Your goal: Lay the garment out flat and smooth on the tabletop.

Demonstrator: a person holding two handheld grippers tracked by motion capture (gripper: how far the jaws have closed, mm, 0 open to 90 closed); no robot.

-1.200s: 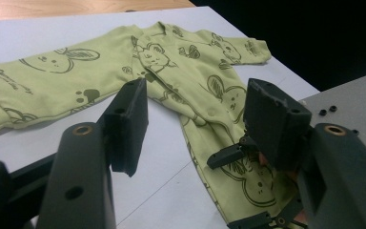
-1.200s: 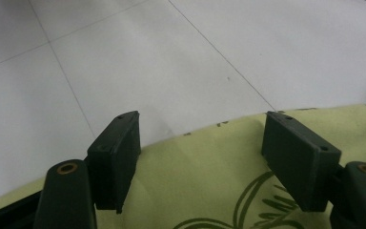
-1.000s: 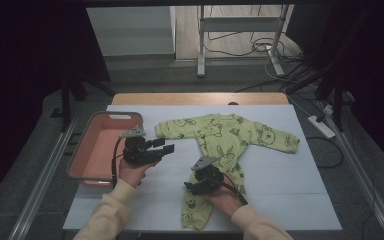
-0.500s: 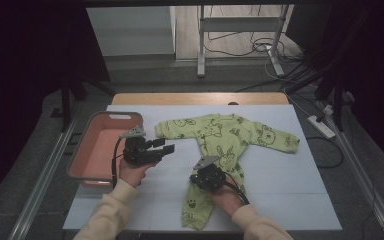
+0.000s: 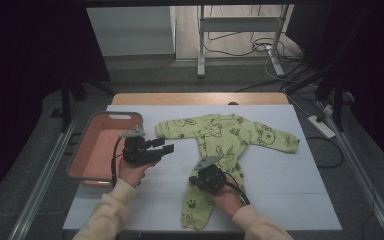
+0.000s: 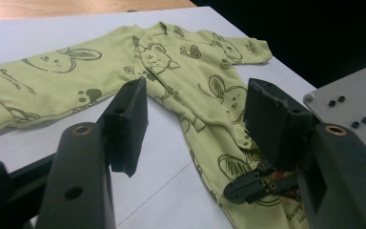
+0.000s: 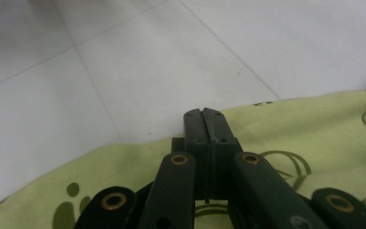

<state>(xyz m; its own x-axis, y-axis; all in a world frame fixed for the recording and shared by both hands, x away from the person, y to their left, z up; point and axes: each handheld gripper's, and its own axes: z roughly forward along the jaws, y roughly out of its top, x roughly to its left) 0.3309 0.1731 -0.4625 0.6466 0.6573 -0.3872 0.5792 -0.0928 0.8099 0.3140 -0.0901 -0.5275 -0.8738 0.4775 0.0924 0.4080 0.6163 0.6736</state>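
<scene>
White table [image 5: 290, 185], wide, sheet-covered. Green romper [image 5: 220, 145] spread flat across its middle, sleeves out left and right, leg trailing toward the near edge. Pink bin [image 5: 92, 150] at the left edge, beside the left sleeve. Left gripper [image 5: 166, 146] held over bare table between bin and romper, fingers [image 6: 128, 119] parted, nothing between them. Right gripper [image 5: 194, 181] down on the near leg's left edge, fingers [image 7: 205, 129] just closed together at the cloth's edge; fabric between them: cannot tell.
</scene>
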